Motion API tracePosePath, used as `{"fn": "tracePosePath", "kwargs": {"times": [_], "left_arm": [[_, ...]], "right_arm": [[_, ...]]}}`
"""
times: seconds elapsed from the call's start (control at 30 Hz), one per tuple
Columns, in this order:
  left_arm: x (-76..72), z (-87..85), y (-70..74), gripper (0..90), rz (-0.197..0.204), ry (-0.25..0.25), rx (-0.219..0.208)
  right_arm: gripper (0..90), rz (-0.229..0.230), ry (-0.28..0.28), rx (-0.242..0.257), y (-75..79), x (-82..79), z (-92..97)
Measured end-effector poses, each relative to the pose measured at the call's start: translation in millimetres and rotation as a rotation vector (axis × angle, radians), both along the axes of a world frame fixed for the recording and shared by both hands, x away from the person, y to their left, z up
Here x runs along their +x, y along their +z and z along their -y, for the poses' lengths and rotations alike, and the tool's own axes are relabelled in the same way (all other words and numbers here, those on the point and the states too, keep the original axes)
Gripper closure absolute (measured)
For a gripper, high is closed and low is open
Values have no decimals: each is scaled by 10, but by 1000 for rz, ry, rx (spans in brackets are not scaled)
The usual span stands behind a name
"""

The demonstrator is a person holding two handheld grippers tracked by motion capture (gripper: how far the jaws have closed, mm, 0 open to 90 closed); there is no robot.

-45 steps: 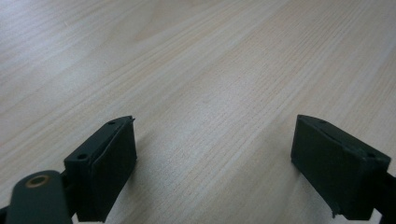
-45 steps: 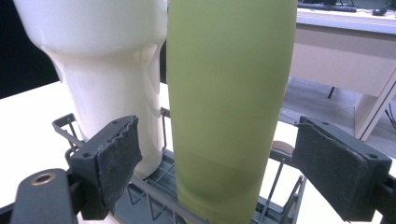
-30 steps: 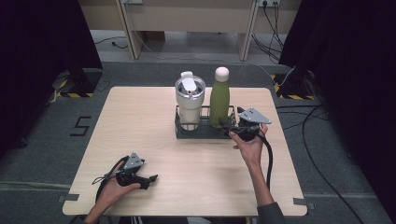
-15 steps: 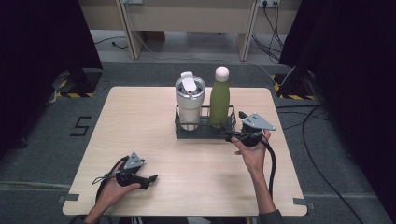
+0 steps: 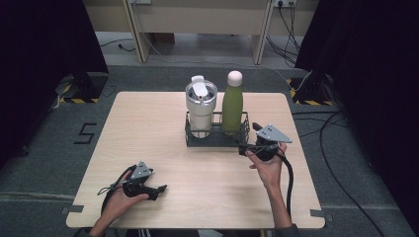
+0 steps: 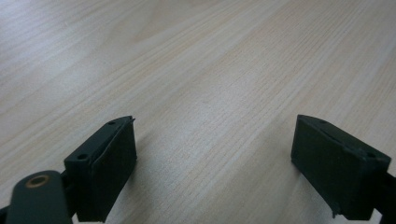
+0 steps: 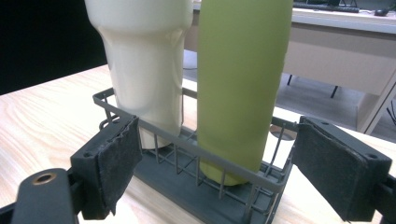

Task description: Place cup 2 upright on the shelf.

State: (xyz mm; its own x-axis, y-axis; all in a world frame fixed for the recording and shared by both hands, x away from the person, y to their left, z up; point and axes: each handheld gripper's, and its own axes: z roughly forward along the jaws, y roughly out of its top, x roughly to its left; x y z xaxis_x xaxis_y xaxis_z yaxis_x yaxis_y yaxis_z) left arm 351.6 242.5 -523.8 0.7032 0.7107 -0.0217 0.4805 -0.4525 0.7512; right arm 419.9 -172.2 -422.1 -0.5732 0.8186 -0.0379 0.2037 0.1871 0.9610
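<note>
Right claw point(image 5: 247, 148) spread wide, empty, at the wire rack's point(image 5: 215, 141) end on the worktop point(image 5: 148, 128); green bottle point(image 7: 243, 88) ahead. Left claw point(image 5: 160, 189) open, idle. I judge: approach step; next, advance and close on bottle.

The top edge cut off the green bottle point(image 7: 243, 84) and cream tumbler point(image 7: 144, 60); the wire rack point(image 7: 187, 154) hid their bases.

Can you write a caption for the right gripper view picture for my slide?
Open right claw faces a green bottle and cream tumbler standing in a wire rack.
</note>
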Motion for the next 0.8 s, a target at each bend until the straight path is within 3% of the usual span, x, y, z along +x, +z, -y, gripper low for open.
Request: {"fn": "tracePosePath", "kwargs": {"times": [0.8], "left_arm": [[-7, -4, -2, 135, 1, 0, -1]], "right_arm": [[152, -37, 32, -25, -178, -214, 62]]}}
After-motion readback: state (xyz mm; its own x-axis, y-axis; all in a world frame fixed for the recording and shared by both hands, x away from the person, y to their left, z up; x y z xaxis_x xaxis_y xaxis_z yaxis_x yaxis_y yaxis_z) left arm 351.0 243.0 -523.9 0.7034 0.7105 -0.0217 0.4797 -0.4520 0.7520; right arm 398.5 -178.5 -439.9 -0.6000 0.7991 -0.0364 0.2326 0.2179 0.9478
